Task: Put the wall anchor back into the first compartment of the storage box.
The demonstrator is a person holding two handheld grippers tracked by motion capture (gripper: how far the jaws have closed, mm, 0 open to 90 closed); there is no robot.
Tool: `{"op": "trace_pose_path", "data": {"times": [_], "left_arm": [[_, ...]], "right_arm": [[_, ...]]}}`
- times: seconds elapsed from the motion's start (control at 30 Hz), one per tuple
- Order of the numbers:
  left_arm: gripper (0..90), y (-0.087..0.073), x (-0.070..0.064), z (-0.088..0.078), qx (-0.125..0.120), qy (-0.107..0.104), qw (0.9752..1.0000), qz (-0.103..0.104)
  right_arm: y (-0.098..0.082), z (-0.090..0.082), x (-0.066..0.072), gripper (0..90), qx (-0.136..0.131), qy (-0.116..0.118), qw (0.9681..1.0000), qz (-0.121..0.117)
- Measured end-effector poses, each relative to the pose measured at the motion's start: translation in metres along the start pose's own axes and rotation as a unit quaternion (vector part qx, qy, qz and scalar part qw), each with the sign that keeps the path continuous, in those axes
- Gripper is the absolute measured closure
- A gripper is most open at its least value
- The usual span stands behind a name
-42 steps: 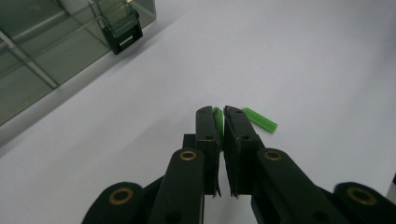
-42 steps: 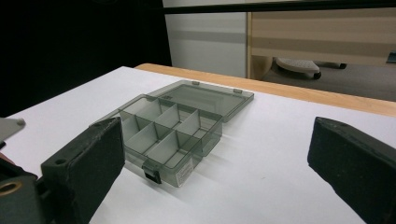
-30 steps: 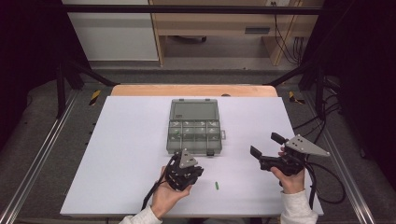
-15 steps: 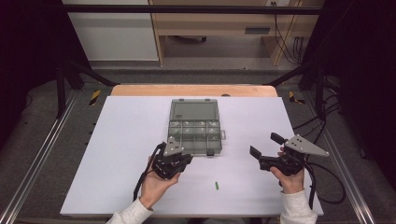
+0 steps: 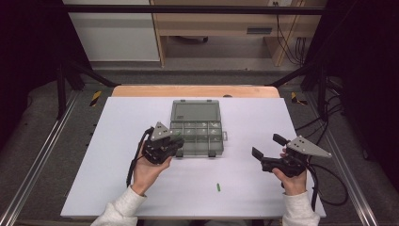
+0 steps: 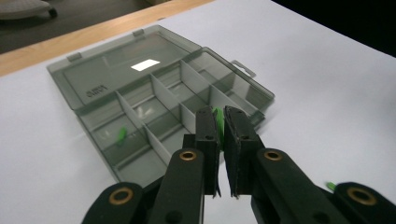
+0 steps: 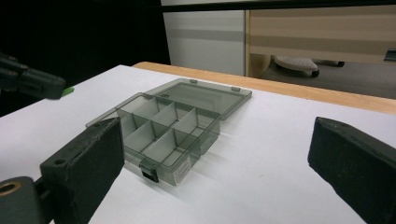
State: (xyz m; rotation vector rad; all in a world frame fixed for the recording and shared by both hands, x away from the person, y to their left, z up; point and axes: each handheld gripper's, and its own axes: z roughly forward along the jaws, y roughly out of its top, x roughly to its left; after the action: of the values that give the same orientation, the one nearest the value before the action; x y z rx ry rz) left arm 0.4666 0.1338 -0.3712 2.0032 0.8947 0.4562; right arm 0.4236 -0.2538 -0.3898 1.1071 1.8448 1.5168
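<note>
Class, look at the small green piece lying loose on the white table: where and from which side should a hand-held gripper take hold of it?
Grip the loose green piece across its narrow middle, coming straight down from above. It lies flat on the table, slim and elongated, so the jaws should straddle its short width.

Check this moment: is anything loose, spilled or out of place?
One small green piece lies loose on the white table, apart from the open compartment box. Another green piece is clamped in the left gripper. Nothing looks damaged.

Bare table (image 5: 113,155) flanks the open organizer box (image 5: 196,127); its raised lid blocks behind.
</note>
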Motion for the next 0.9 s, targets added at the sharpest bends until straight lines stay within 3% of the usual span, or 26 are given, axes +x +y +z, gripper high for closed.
{"op": "trace_pose_path", "data": {"times": [0.27,0.47,0.53,0.9], "left_arm": [[84.1,0.011,0.017,0.013,0.006,0.019,0.9998,0.009],[84.1,0.012,0.032,0.025,0.008,0.032,0.9994,-0.008],[84.0,0.012,0.035,0.026,0.014,0.032,0.9994,-0.003],[84.1,0.010,0.060,0.046,0.017,0.048,0.9985,-0.021]], "right_arm": [[0.000,0.001,0.000,4.0,0.000,0.001,1.0000,0.000],[0.000,0.000,-0.001,4.0,0.001,0.000,1.0000,0.001],[0.000,0.000,-0.001,4.0,0.001,0.001,1.0000,0.000],[-0.001,0.001,-0.001,3.9,-0.001,0.003,1.0000,-0.001]]}}
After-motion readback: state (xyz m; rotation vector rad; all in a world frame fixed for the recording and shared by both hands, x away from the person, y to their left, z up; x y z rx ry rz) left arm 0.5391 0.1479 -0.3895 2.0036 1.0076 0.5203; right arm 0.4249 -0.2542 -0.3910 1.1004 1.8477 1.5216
